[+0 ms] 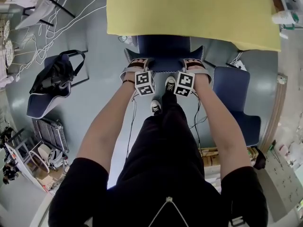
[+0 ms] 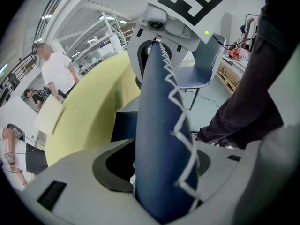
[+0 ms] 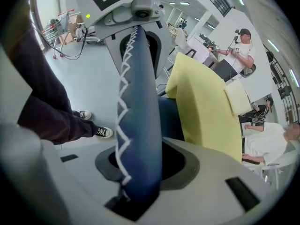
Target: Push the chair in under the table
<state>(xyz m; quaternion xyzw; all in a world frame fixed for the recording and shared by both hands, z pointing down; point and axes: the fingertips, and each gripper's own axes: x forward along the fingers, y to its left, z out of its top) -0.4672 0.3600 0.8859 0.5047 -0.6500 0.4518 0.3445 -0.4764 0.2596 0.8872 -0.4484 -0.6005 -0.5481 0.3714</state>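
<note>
L gripper (image 1: 138, 65) & R gripper (image 1: 194, 65) each clamped the top edge of the chair (image 1: 163, 46) back. Seat sat partly under the table (image 1: 189, 13), with the back near its edge; prob. a short push left.

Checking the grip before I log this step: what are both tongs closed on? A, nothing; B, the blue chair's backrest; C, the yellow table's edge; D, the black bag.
B: in each gripper view the blue chair's backrest sits clamped between the tongs, and the head view shows the left gripper and right gripper on its top edge.
</note>
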